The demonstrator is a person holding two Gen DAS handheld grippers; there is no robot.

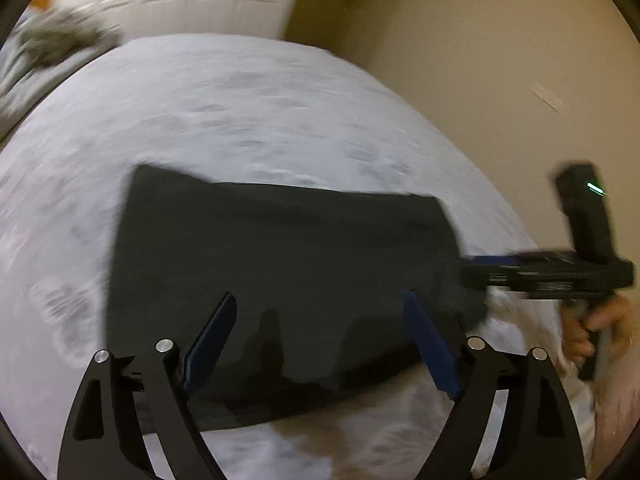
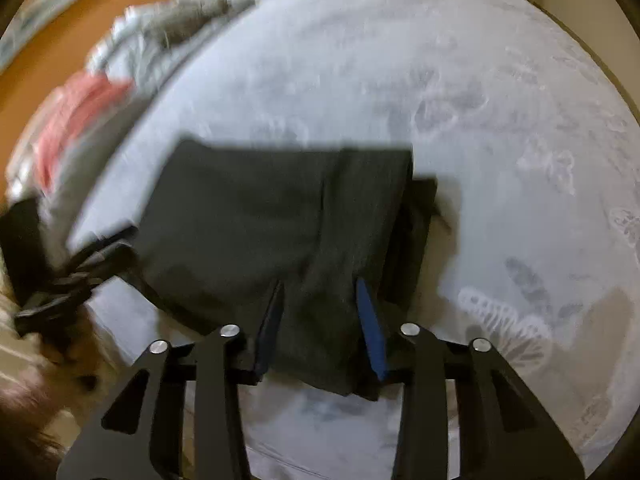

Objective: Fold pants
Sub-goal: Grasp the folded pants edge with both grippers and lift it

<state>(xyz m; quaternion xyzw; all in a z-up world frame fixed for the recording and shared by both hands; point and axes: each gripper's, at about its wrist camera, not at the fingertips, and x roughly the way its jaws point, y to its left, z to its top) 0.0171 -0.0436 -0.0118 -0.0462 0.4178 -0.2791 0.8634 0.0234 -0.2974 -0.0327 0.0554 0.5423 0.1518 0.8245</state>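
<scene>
Soft, limp pants (image 1: 280, 264) lie folded near the bed's (image 1: 240, 112) front edge; both grippers (image 1: 320, 336) (image 2: 320, 320) gape, empty; grip at corners.

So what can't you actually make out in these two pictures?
- Pile beside the bed, right view: motion blur, items unclear.
- Pants layers, right view: the top fold hides those beneath.
- Right gripper, left view: blurred, tips lost against the pants.
- Left gripper, right view: blurred, jaws unreadable.
</scene>
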